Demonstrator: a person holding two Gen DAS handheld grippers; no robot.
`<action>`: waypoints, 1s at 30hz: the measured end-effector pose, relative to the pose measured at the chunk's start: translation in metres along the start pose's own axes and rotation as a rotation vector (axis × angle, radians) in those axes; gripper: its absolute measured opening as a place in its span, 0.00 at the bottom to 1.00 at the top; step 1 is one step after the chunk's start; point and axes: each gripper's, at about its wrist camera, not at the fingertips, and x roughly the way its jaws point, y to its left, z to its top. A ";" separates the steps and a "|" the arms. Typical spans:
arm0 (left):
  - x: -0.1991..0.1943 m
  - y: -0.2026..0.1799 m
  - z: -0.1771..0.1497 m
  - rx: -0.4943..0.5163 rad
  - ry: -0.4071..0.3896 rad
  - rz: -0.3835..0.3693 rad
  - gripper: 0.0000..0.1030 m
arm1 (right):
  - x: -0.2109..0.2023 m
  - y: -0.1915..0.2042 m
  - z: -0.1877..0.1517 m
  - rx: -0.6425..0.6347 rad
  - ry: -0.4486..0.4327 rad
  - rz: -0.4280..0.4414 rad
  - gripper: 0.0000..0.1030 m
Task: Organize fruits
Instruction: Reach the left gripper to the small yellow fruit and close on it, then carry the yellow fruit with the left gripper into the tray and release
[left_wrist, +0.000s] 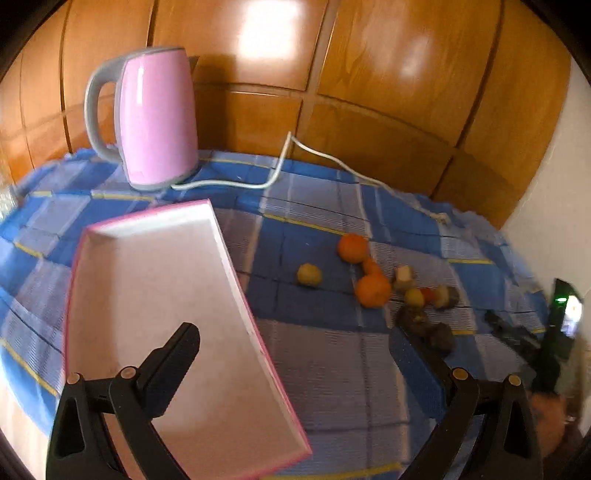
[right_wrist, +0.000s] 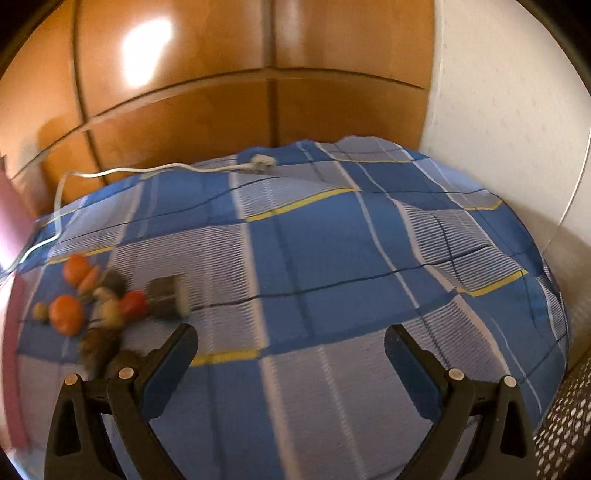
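Left gripper (left_wrist: 295, 354): jaws standing wide apart, gripping nothing; I'm holding it above the table, left finger (left_wrist: 173, 369) hanging over the tray, right finger over bare cloth.
Right gripper (right_wrist: 290, 354): jaws spread wide too, nothing between them; I'm hovering it over open cloth, fruit sitting off to its left.
Tray (left_wrist: 155, 295): white with a pink rim, lying flat on the tablecloth (left_wrist: 332, 369), nothing sitting in it.
Fruit pile (left_wrist: 388, 288): lying loose on the cloth to the right of the tray, well apart from it, none of it in the tray.
Oranges: one (left_wrist: 353, 248) sitting at the far end of the pile, another (left_wrist: 373, 290) nearer, a small orange piece showing between them.
Yellow-green fruit (left_wrist: 309, 274): sitting alone, between the tray and the oranges, touching neither.
Dark pieces (left_wrist: 439, 336): lying at the near end of the pile, just beside my left gripper's right finger; too blurred to say what kind.
Right wrist view: same pile is smearing with blur; red fruit (right_wrist: 133, 303) and a brown cut piece (right_wrist: 168, 297) showing in it.
Kettle (left_wrist: 155, 118): pink, standing upright at the far edge behind the tray, white cord (left_wrist: 280, 166) trailing across the cloth toward the right.
Backdrop: wooden panels (left_wrist: 369, 92) running behind the table.
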 end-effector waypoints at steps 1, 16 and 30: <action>0.004 -0.002 0.003 0.020 -0.001 0.015 1.00 | 0.006 -0.005 0.002 0.010 0.004 -0.011 1.00; 0.126 -0.031 0.044 0.186 0.240 0.041 0.57 | 0.049 -0.028 -0.004 0.050 0.081 -0.016 1.00; 0.109 -0.016 0.049 0.080 0.204 -0.075 0.27 | 0.052 -0.028 -0.005 0.041 0.087 -0.019 1.00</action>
